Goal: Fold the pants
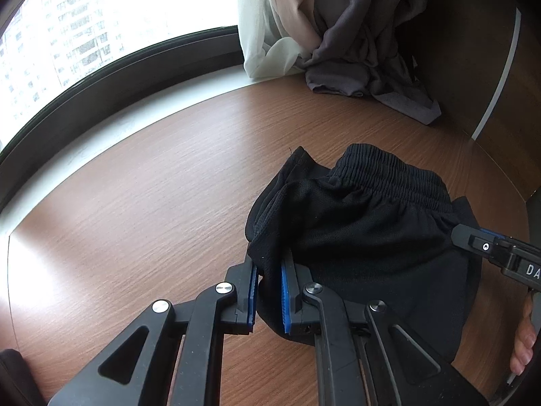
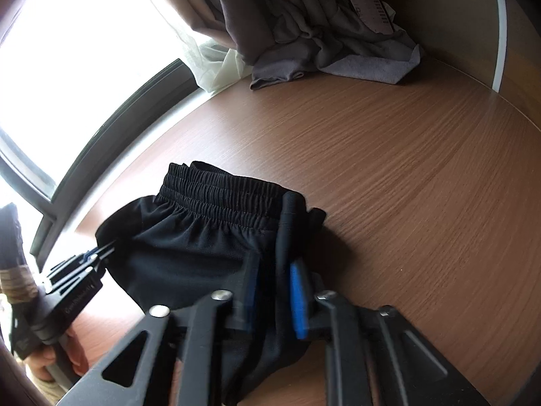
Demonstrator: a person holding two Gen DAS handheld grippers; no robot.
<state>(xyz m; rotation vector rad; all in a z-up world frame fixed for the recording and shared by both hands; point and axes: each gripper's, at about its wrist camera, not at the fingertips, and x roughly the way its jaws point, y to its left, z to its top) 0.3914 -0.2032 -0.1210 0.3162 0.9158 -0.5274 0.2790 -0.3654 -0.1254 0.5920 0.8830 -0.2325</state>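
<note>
- Pants (image 1: 365, 223), black with a gathered elastic waistband (image 1: 389, 176), sit bunched on the brown wooden bench (image 1: 152, 203). The waistband is at the far side and cloth hangs down toward the near edge.
- Bench surface to the left and right of the pants is smooth wood; a grey curtain (image 1: 365, 50) pools at the far edge, well apart from the pants.
- Left claw (image 1: 268, 291) has its blue pads nearly closed on a fold of cloth at the pants' left side.
- Right claw (image 2: 275, 291) likewise pinches cloth at the right side, its jaws narrowly parted around the fabric.
- Risk: each claw holds only a thin bunch of slippery cloth, so a pull could let one side slide free and collapse the fold.
- Risk: the layers look uneven, so laying them down now would likely trap creases or leave the waistband crooked.
</note>
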